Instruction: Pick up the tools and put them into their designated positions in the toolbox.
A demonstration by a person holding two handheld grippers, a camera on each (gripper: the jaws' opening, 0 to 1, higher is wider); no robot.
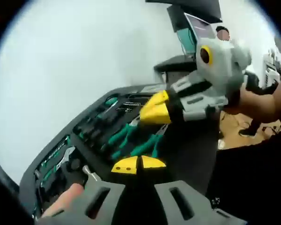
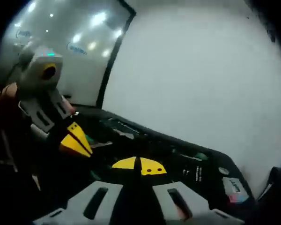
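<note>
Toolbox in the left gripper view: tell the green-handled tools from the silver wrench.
The green-handled tools have teal grips; the silver wrench is bare metal. The green-handled tools lie just ahead of the left claw; the silver wrench sits further toward the view's left. Both rest inside the black toolbox.
</note>
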